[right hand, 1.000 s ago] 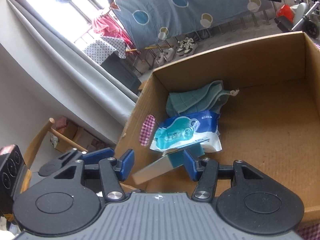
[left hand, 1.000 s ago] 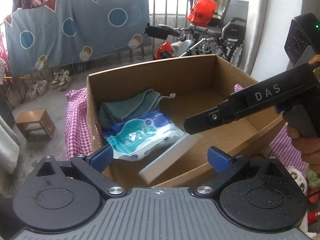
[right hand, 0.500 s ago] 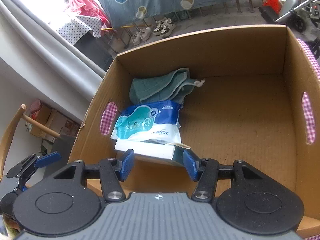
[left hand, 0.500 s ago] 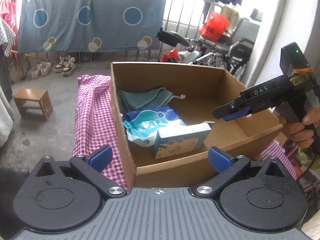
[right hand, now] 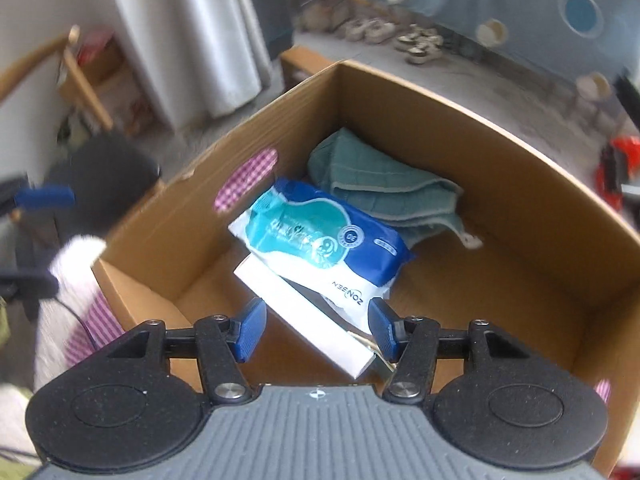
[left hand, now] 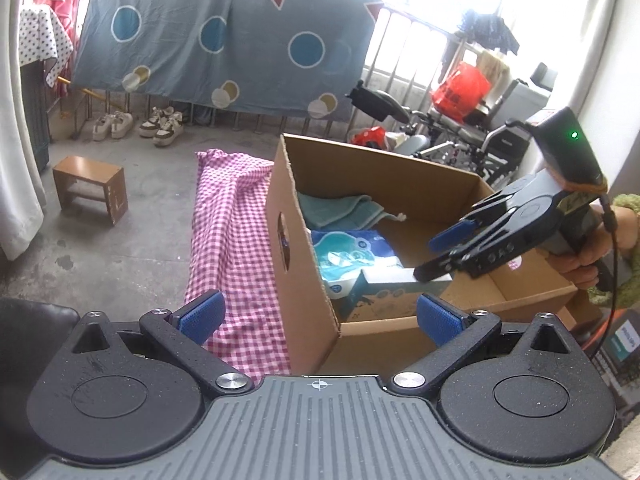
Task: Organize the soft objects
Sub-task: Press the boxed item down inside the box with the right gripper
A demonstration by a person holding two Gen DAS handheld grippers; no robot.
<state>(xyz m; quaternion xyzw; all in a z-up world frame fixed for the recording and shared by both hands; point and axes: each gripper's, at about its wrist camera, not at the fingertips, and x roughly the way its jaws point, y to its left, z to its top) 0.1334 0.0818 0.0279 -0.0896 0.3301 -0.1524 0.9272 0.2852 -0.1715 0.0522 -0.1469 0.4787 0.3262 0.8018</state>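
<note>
Box (right hand: 308, 322) lies just beyond the empty, spread right gripper (right hand: 316, 330), long axis slanting near-right; left gripper (left hand: 318, 316), also spread, hangs farther off.

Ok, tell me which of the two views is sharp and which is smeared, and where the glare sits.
Left wrist view: sharp throughout, with the cardboard box and checked cloth crisp; the windows behind the railing at top right are blown out white; fisheye bending curves the edges. Right wrist view: motion blur smears the background and box rim, though the wipes pack and teal towel stay readable; no strong glare.
</note>
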